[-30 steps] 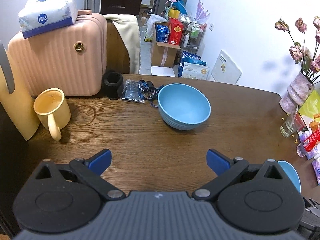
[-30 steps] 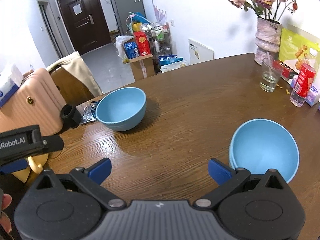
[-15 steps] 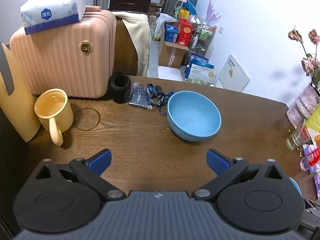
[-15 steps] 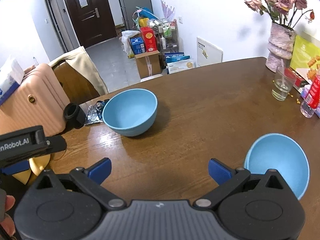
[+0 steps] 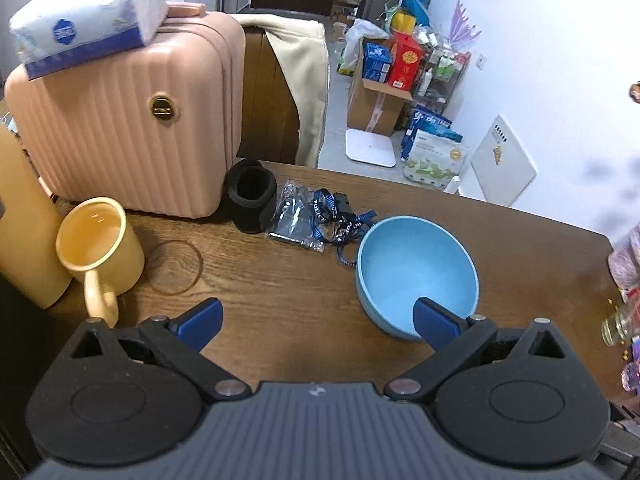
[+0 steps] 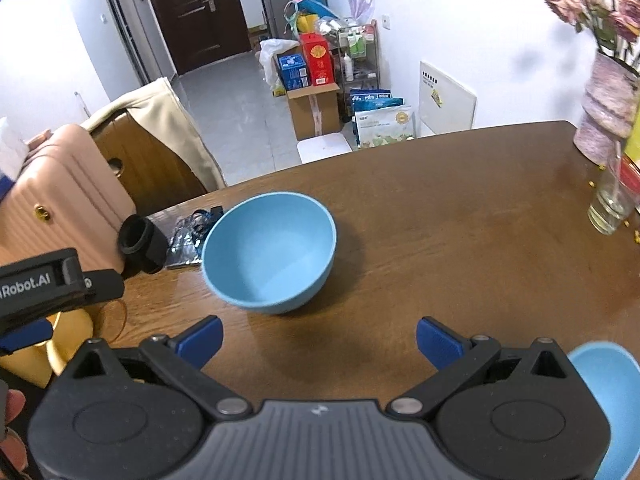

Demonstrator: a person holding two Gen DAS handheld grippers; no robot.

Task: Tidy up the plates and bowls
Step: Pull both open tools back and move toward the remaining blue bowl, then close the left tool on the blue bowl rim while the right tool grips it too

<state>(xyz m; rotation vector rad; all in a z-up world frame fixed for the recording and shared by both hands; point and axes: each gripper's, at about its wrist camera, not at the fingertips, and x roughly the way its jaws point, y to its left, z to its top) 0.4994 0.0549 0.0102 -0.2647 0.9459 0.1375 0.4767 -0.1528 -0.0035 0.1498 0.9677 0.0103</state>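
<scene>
A light blue bowl (image 5: pixel 416 272) stands upright on the brown wooden table (image 5: pixel 280 292). My left gripper (image 5: pixel 318 318) is open just in front of it, and its right finger (image 5: pixel 436 322) overlaps the bowl's near rim in the view. In the right wrist view the same bowl (image 6: pixel 270 252) lies ahead and slightly left of my open right gripper (image 6: pixel 318 340), which holds nothing. A second blue bowl (image 6: pixel 604 396) shows at the lower right, partly hidden behind the right gripper's body. The left gripper's body (image 6: pixel 52 284) enters from the left.
A yellow mug (image 5: pixel 98 250), a black cylinder (image 5: pixel 250 196), a plastic bag with a blue lanyard (image 5: pixel 320 220) and a pink suitcase (image 5: pixel 124 120) crowd the table's left. A glass (image 6: pixel 610 208) and a vase (image 6: pixel 608 120) stand at the right. A hand (image 6: pixel 12 424) shows at the left edge.
Both grippers have moved forward and left toward the far blue bowl, which now looks larger. The second bowl has slid to the right wrist view's lower right corner. Both stay open.
</scene>
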